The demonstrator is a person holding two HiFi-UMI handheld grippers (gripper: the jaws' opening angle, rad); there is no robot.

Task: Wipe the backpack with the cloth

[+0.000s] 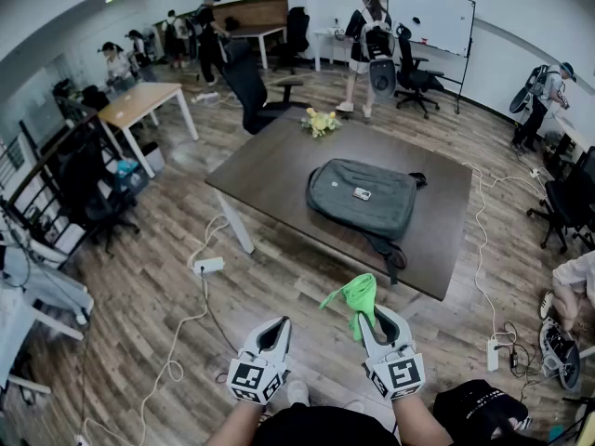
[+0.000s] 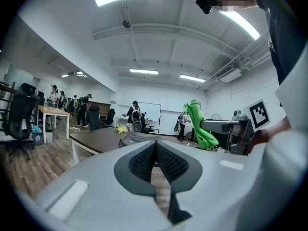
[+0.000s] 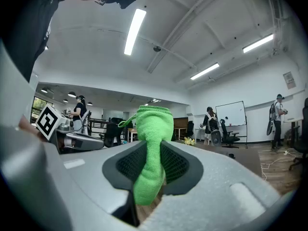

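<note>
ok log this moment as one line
right gripper: shut on cloth | left gripper: shut, empty | backpack: flat on table, not touched | wiping: not started

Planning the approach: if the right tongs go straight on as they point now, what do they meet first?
Free at first, then likely the backpack on the table, though height is unclear. The right tongs hold the cloth.

Backpack (image 1: 363,198) lies on your bench (image 1: 274,170), right of centre, flowers (image 1: 321,122) at the far edge, chair (image 1: 251,86) behind. Your left gripper (image 1: 278,326) and right gripper (image 1: 373,316) sit side by side before the near edge, cloth (image 1: 358,295) in the right jaws, well apart from backpack.
</note>
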